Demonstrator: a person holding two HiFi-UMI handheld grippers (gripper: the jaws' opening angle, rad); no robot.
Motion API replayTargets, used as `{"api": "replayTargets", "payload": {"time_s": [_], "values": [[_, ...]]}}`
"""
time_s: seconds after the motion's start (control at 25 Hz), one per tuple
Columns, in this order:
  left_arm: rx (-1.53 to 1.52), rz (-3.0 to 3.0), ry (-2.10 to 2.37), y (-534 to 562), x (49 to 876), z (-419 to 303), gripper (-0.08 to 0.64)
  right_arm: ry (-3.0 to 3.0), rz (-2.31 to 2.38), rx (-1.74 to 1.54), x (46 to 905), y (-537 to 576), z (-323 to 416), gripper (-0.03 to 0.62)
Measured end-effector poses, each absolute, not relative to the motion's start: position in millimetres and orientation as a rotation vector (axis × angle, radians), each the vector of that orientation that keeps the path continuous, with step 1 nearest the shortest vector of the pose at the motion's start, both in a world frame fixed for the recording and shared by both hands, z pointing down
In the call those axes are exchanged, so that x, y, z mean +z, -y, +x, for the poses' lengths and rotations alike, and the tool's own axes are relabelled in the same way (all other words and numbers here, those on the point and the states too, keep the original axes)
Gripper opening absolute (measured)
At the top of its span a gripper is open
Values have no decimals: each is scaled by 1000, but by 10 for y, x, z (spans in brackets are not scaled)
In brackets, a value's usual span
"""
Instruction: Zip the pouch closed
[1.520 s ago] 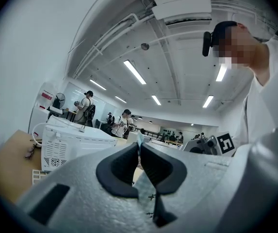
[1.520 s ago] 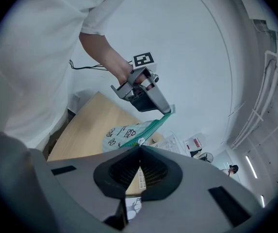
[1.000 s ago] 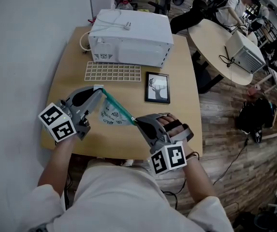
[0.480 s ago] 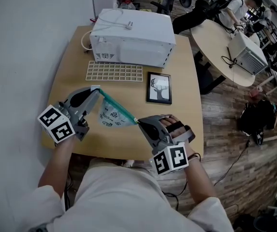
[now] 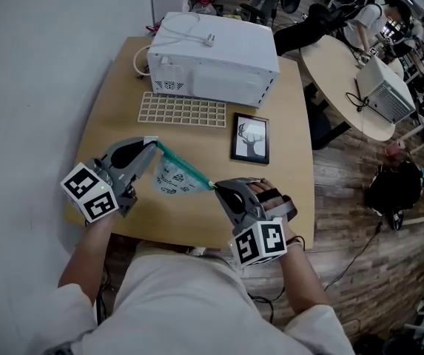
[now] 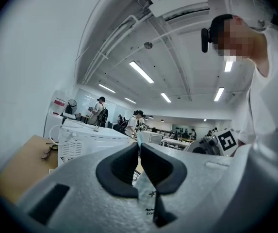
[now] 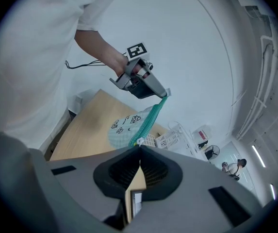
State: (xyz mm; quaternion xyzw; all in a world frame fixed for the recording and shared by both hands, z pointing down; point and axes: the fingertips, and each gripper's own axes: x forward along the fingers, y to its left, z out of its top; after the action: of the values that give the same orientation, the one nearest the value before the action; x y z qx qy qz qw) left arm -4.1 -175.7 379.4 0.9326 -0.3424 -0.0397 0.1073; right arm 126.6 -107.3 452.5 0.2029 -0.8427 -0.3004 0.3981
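Note:
A pale pouch (image 5: 173, 180) with dark print and a teal zipper edge (image 5: 186, 170) hangs stretched between my two grippers, just above the wooden table (image 5: 115, 117). My left gripper (image 5: 152, 145) is shut on the pouch's far-left corner; in the left gripper view (image 6: 139, 144) pouch fabric (image 6: 146, 198) shows pinched between the pads. My right gripper (image 5: 215, 186) is shut on the small white zipper pull (image 7: 139, 141) at the zipper's near-right end. The right gripper view (image 7: 139, 146) shows the pouch (image 7: 129, 125) running from its jaw tips up to the left gripper (image 7: 165, 95).
A white oven-like appliance (image 5: 215, 54) stands at the table's far side, with a white grid rack (image 5: 186, 111) and a small framed picture (image 5: 251, 139) in front of it. A wall runs along the left. A round table (image 5: 345, 72) stands to the right.
The head view has shifted slightly. Both grippers keep their hold and the pouch stays stretched between them in much the same place.

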Motion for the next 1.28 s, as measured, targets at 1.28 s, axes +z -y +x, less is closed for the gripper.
{"api": "replayTargets", "payload": {"time_s": [1.28], "values": [[-120, 2749, 976, 1902, 3892, -584, 26, 2332, 1097, -220, 4300, 1442, 1085, 3]]}}
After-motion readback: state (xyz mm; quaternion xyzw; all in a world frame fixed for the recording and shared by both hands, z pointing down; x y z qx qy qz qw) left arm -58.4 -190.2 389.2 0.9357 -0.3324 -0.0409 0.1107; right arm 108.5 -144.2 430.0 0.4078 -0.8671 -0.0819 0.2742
